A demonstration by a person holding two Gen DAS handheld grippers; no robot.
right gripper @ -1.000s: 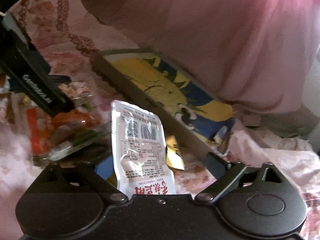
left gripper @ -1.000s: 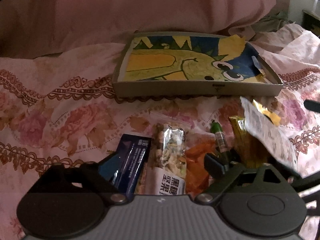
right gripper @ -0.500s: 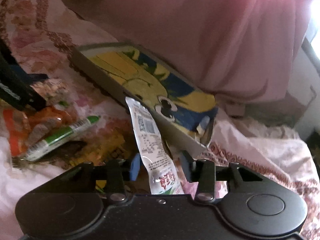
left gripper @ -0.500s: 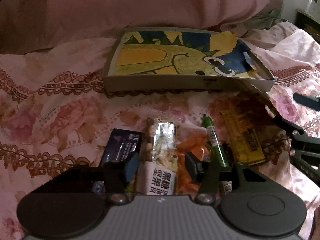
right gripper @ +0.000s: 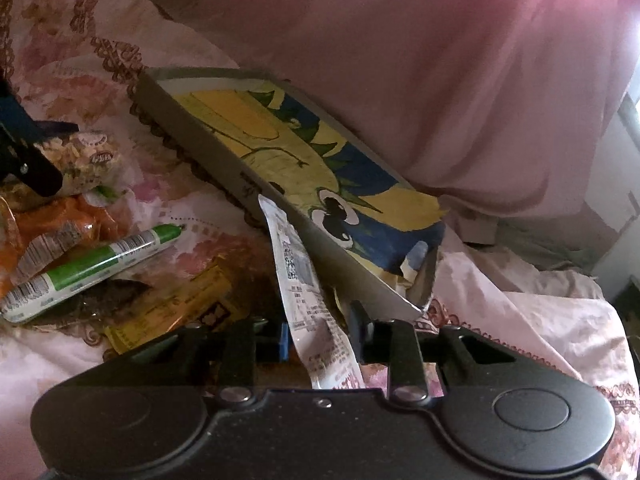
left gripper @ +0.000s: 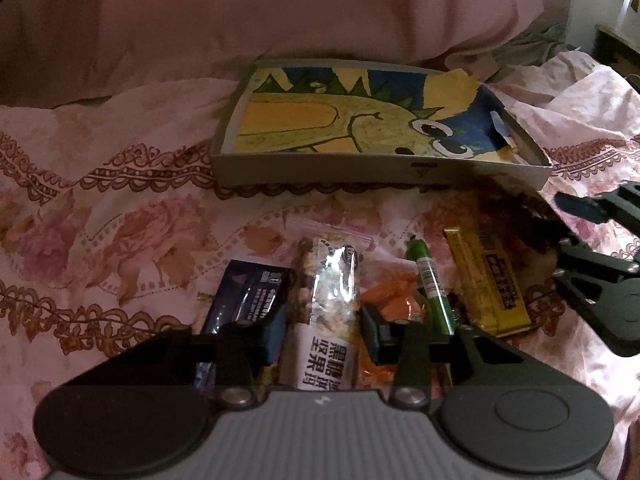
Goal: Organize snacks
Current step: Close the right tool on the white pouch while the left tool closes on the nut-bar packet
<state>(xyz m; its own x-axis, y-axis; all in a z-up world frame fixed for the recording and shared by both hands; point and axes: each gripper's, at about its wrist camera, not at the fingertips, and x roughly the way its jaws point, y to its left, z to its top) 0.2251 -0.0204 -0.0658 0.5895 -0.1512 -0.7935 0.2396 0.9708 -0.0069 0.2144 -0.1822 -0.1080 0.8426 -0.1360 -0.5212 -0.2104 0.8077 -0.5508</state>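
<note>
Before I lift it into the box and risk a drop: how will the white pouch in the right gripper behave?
The white pouch is probably floppy: it already twists between the right gripper's closing jaws. It looks thin and flat, so likely light. Its glossy film may slip.

bedsheet (left gripper: 120,216): pale pink, rose blooms, brown lace-like scroll bands
pillow (left gripper: 280,12): plain dusty pink
shallow box (left gripper: 380,170): grey walls, inside a crayon drawing in yellow, green and dark blue with black-and-white eyes
nut bar (left gripper: 328,292): clear and silver wrapper, white label with black characters
dark blue packet (left gripper: 248,296): navy, small white print
green stick (left gripper: 430,276): green ends, white printed band
orange packet (left gripper: 390,300): bright orange
yellow packet (left gripper: 486,280): golden yellow, black print
white pouch (right gripper: 308,284): white, black print, red characters low down
left tongs (left gripper: 324,336): black, blue pads
right tongs (right gripper: 320,336): black, blue pads
</note>
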